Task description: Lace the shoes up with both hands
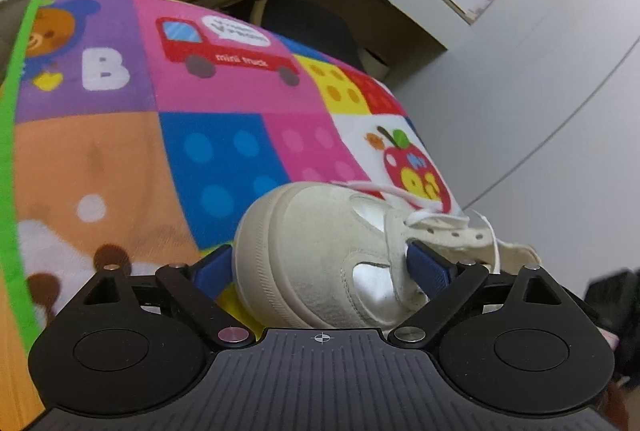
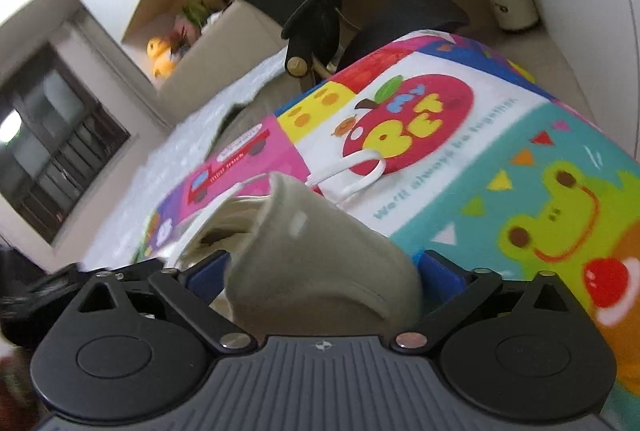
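**Both tongs spread wide around one shoe**

The left gripper (image 1: 324,267) stands released, its blue pads (image 1: 430,269) flanking the toe of the beige shoe (image 1: 320,255); whether they touch the suede cannot be told. The right gripper (image 2: 326,271) is likewise spread, straddling the heel end of the same shoe (image 2: 320,263). The white lace (image 2: 352,175) lies loose ahead of the right tongs, looped on the patterned play mat (image 2: 500,159) beneath the shoe.

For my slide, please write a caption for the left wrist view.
Open left tool straddling the toe of a cream shoe, white lace loose, on a colourful patchwork blanket.
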Motion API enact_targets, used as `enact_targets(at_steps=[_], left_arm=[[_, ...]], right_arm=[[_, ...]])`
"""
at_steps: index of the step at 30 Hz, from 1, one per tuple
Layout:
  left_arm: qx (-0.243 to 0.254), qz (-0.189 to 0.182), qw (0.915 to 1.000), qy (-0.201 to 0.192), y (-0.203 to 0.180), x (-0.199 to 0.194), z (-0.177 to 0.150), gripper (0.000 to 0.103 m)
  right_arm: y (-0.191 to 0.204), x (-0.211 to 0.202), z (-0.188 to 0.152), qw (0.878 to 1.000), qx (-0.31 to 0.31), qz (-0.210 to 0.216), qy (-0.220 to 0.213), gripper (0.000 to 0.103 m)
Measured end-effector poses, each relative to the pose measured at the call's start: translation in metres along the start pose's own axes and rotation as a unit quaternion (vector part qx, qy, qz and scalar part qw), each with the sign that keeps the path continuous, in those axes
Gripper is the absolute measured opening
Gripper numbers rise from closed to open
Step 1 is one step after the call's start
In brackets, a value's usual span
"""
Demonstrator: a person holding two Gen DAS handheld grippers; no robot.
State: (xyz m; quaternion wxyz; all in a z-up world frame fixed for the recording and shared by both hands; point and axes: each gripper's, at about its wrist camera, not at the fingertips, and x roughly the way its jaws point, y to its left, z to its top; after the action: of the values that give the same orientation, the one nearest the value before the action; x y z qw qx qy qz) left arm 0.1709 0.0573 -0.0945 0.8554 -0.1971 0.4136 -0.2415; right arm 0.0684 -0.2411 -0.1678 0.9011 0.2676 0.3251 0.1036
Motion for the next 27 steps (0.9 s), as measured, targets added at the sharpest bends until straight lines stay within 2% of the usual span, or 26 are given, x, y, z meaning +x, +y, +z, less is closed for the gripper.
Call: enact_targets(at_steps=[3, 7, 11, 15, 17, 20, 21, 22, 24, 27], left_arm=[[-0.018, 0.000, 0.9997, 0.014, 0.001, -0.009, -0.007, 0.095], [-0.013, -0.004, 0.9997, 0.019, 0.001, -0.019, -0.013, 0.095], [-0.007, -0.004, 0.9998, 0.020, 0.003, -0.015, -0.012, 0.095], [0.025, 0.005, 0.9996, 0.014, -0.004, -0.010, -0.007, 0.095], [0.059, 0.023, 0.9980, 0.000, -0.011, -0.016, -0.004, 0.095], [0.086, 0.041, 0.9952, -0.021, -0.014, -0.027, 0.003, 0.096], [0.084, 0.045, 0.9951, -0.027, -0.011, -0.030, 0.005, 0.096], [0.083, 0.049, 0.9948, -0.032, -0.009, -0.033, 0.008, 0.096], [0.074, 0.057, 0.9948, -0.041, -0.003, -0.038, 0.012, 0.096], [0.060, 0.063, 0.9950, -0.050, 0.004, -0.042, 0.017, 0.097]], right_arm=[[0.002, 0.004, 0.006, 1.000, -0.005, 0.000, 0.009, 0.101], [0.004, 0.000, 0.016, 1.000, -0.021, -0.011, 0.012, 0.101], [-0.007, -0.021, 0.032, 1.000, -0.011, -0.025, -0.009, 0.101], [-0.015, -0.043, 0.032, 0.998, 0.002, -0.045, -0.040, 0.101], [-0.010, -0.050, 0.027, 0.997, -0.009, -0.050, -0.051, 0.094], [0.020, -0.062, 0.022, 0.992, -0.079, -0.068, -0.076, 0.060], [0.030, -0.067, 0.022, 0.990, -0.101, -0.067, -0.079, 0.039], [0.039, -0.071, 0.023, 0.989, -0.114, -0.056, -0.077, 0.032], [0.054, -0.071, 0.026, 0.989, -0.125, -0.046, -0.066, 0.039], [0.058, -0.070, 0.034, 0.992, -0.108, -0.039, -0.059, 0.040]])
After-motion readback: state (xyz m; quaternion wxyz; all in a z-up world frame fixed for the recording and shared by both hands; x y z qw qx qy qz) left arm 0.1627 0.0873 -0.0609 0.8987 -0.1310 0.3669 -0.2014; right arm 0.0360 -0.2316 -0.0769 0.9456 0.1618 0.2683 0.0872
